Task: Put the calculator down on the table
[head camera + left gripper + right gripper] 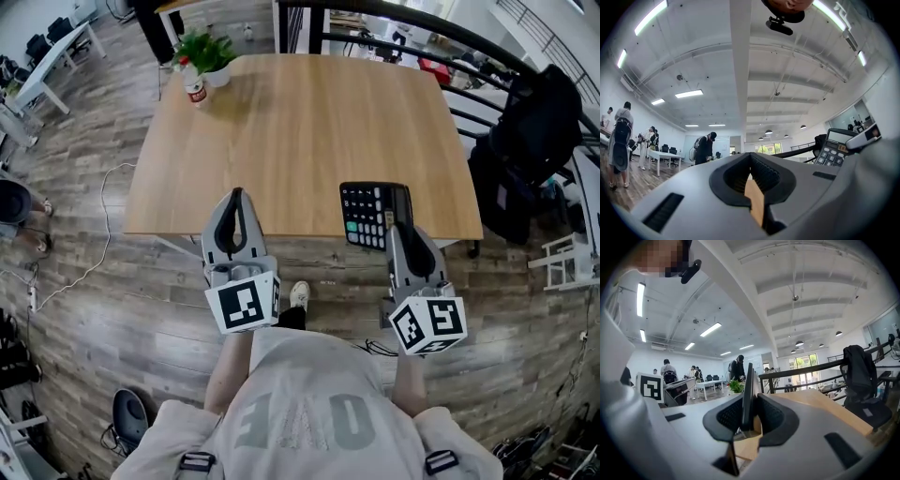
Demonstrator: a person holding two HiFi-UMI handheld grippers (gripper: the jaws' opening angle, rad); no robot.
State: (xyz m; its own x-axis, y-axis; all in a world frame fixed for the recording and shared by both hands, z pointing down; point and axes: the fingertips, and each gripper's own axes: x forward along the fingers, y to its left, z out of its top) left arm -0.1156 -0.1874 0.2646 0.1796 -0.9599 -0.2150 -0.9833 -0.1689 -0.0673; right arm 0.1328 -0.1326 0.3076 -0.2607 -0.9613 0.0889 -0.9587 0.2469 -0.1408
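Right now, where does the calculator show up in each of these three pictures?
Head view: the calculator is right of centre, over the table's near edge.
Left gripper view: far right, keys showing.
Right gripper view: centre, edge-on between the jaws.
Shared landmark: the black railing beyond the table.

Near edge of wooden table (309,131), viewed steeply from above.
Right gripper (401,228) clamped on near right corner of black calculator (370,214), keys up, at table's near right edge; resting or held clear, can't tell. Left gripper (237,195) off to the left, tips together, at same near edge. Potted plant (206,52) and small red-and-white bottle (195,89) side by side at far left corner. Black chair (525,159) to the right, white cable (94,253) on plank floor, left.
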